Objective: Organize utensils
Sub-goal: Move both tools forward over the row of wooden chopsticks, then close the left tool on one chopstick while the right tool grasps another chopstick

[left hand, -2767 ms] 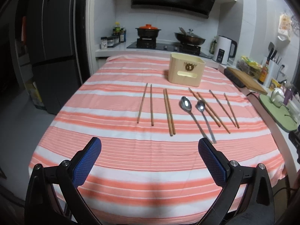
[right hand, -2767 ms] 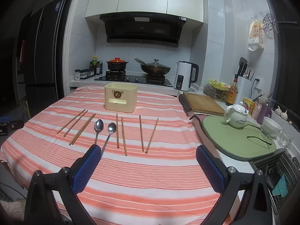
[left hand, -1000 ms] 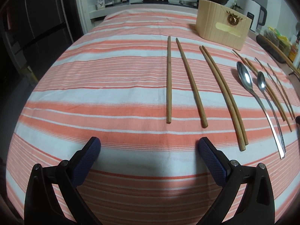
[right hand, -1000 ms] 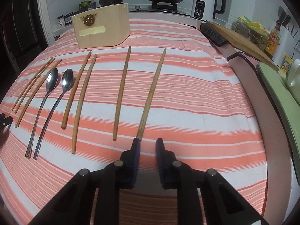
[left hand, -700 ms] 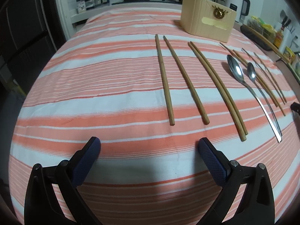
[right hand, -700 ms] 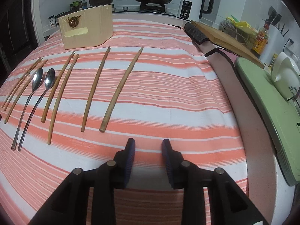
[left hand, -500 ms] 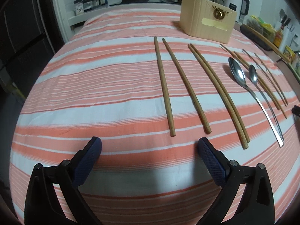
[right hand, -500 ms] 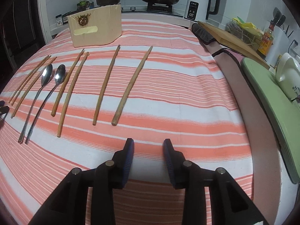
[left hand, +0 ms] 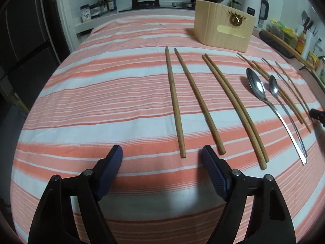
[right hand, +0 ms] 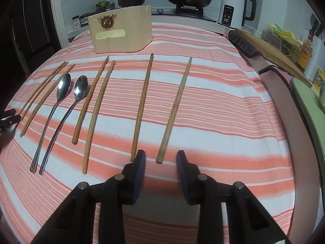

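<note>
The left gripper [left hand: 161,152] hangs low over the striped cloth [left hand: 101,93] on the worktop, its jaws spread wide and holding nothing; the near end of the leftmost chopstick [left hand: 175,105] lies between the blue pads, toward 12 o'clock from the jaw gap, untouched. Its partner chopstick [left hand: 198,101] ends just beside the right pad, at about 1 o'clock. Farther toward 2 o'clock lie a touching pair of chopsticks [left hand: 233,105], then two spoons [left hand: 257,86] side by side, bowls pointing away. The right gripper [right hand: 160,158] has its jaws partly open, empty, with the near tip of the rightmost chopstick [right hand: 175,109] between the pads and not pinched. The neighbouring chopstick [right hand: 142,105] ends just beside the left pad at 11 o'clock. The cream utensil box [right hand: 120,33] stands upright on the cloth, well apart from both grippers, at 11 o'clock in the right wrist view. A white kettle [right hand: 233,6] stands beyond it at 1 o'clock.
</note>
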A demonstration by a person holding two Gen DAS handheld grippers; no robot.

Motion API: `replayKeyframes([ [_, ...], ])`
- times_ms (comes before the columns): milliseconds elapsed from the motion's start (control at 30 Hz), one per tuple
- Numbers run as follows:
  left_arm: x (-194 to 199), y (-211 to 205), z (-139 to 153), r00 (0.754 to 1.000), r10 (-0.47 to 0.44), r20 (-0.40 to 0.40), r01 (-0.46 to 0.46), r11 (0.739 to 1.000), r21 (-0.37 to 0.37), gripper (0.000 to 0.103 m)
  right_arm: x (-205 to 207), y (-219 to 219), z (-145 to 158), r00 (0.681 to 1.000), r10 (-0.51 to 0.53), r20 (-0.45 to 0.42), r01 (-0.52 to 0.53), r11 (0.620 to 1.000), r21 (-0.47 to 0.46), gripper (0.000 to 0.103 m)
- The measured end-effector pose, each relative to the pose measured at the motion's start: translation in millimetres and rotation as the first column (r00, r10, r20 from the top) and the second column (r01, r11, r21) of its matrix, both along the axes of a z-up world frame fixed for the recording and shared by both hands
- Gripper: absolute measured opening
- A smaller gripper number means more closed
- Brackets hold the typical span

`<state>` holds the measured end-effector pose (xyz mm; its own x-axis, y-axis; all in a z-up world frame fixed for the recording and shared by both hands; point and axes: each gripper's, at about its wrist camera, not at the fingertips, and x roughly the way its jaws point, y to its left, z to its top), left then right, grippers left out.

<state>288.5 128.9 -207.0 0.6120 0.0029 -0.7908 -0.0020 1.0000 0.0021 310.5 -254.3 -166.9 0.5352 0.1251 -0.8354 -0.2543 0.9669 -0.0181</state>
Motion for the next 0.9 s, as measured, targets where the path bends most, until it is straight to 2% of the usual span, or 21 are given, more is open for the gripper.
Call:
replayKeyframes([
  [33,-1.2,0.6,0.7,1.000,0.000,0.003,0.000,1.000,0.002,0.073,2.4,-2.7,0.0,1.000,-0.009,-0.003,0.009,1.000,-0.001,0.012],
  [133,-5.3,10.3,0.7,1.000,0.012,0.001,-0.012,1.000,-0.005,0.075,4.5,-17.8,0.3,0.999,-0.048,-0.007,0.048,0.999,-0.012,0.006],
  [233,-6.5,18.9,-0.9,1.000,0.013,-0.011,-0.014,1.000,-0.025,0.086,0.3,-29.2,0.9,0.999,-0.051,0.003,0.052,0.998,-0.044,0.007],
  [300,-6.1,15.2,-1.7,1.000,-0.010,-0.015,0.009,1.000,-0.017,0.087,-3.3,-32.6,0.4,0.999,-0.034,0.012,0.034,0.998,-0.050,0.013],
  [500,0.2,-6.8,-2.1,0.999,-0.052,-0.011,0.052,0.999,0.010,0.086,-5.1,-36.1,0.4,1.000,-0.006,0.021,0.007,0.999,-0.040,0.019],
  [600,3.3,-8.2,-1.6,0.999,-0.043,-0.006,0.043,0.999,-0.002,0.081,-0.8,-35.8,0.5,1.000,-0.003,0.020,0.004,1.000,-0.024,0.028],
  [700,1.0,-10.0,0.1,0.999,-0.050,0.005,0.050,0.999,-0.004,0.066,0.6,-31.3,-1.9,0.999,0.008,0.031,-0.007,1.000,-0.020,0.031],
  [733,-0.4,-11.1,1.3,0.998,-0.059,0.013,0.059,0.998,-0.003,0.048,0.6,-30.7,-2.6,0.999,0.006,0.034,-0.006,1.000,-0.021,0.030],
  [767,-1.6,-12.4,2.4,0.998,-0.067,0.018,0.067,0.998,-0.004,0.018,0.8,-31.3,-2.7,0.999,0.002,0.033,-0.001,1.000,-0.008,0.027],
  [800,-1.7,-13.0,3.1,0.997,-0.068,0.021,0.068,0.998,-0.004,0.005,1.5,-32.4,-2.7,1.000,-0.011,0.029,0.011,1.000,0.006,0.010],
  [900,-1.6,-11.7,4.8,0.998,-0.062,0.031,0.062,0.998,-0.013,0.003,4.4,-34.9,-1.5,0.999,-0.040,0.021,0.040,0.999,0.021,0.007],
])
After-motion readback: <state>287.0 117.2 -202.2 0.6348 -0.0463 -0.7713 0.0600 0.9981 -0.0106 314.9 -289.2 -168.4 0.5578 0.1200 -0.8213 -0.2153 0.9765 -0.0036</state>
